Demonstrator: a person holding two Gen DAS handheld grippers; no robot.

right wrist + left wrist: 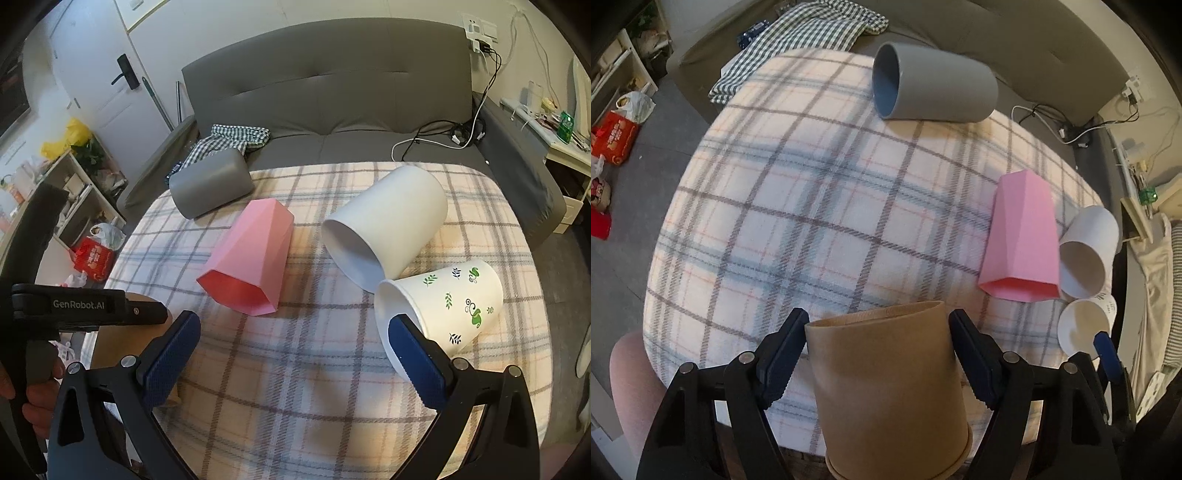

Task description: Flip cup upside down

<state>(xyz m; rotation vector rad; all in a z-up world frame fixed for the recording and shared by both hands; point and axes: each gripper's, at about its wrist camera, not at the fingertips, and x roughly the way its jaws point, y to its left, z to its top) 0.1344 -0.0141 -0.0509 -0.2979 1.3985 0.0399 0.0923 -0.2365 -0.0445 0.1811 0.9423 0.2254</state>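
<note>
A brown paper cup (886, 384) stands upside down at the near edge of the plaid-covered table (798, 206), its rim low near the camera. My left gripper (877, 350) has a finger on each side of it; a narrow gap shows at each finger, so it looks open around the cup. My right gripper (295, 350) is open and empty above the table, its right finger beside the mouth of a leaf-printed white cup (447, 314) lying on its side.
Lying on their sides: a pink faceted cup (247, 258) (1021, 236), a plain white cup (388, 221) (1087, 251), a grey cup (210, 182) (934, 85). A grey sofa (332, 110) stands behind the table, with cables and a checked cloth (229, 140).
</note>
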